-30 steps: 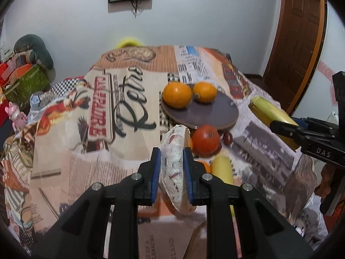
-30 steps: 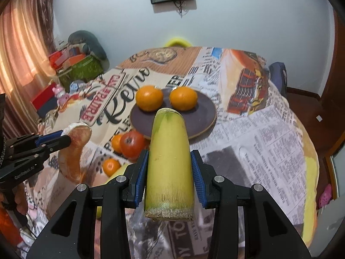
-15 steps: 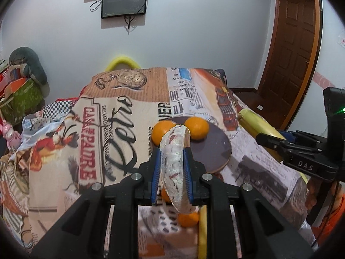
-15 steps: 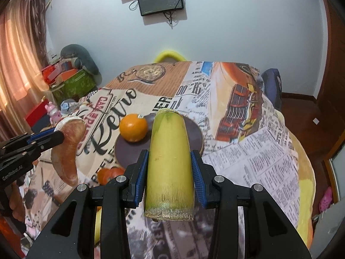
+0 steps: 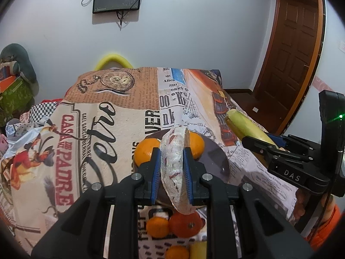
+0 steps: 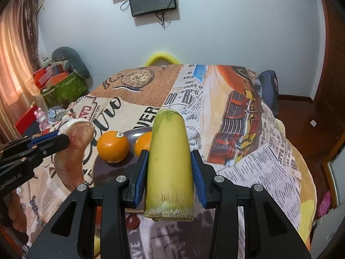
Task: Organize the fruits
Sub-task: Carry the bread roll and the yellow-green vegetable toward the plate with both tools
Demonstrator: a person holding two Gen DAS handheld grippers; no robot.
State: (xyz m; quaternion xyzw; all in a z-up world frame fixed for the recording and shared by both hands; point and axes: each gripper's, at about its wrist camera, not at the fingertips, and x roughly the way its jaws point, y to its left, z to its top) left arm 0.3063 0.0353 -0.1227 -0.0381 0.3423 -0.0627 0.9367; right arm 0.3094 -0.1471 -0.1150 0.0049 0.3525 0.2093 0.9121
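My left gripper [image 5: 172,161] is shut on a plastic-wrapped fruit wedge [image 5: 175,172], held above the table; the wedge also shows in the right wrist view [image 6: 73,151]. My right gripper [image 6: 170,168] is shut on a yellow-green sugarcane piece [image 6: 169,166], seen from the left wrist view [image 5: 245,129] at the right. A dark round plate [image 5: 215,161] carries two oranges [image 6: 113,146] [image 6: 143,145]. Below the left gripper lie a red tomato [image 5: 185,224], small oranges [image 5: 157,226] [image 5: 176,252] and another yellow piece [image 5: 198,250].
The table wears a newspaper-print cloth [image 6: 248,151]. A yellow chair back [image 6: 161,57] stands at the far edge. Boxes and toys [image 6: 62,82] are piled at the left. A brown door [image 5: 295,43] is at the right. A small dark fruit [image 6: 132,222] lies near the plate.
Both grippers have risen and moved forward toward the plate, each still holding its item. The tomato and small oranges now lie below the left gripper.
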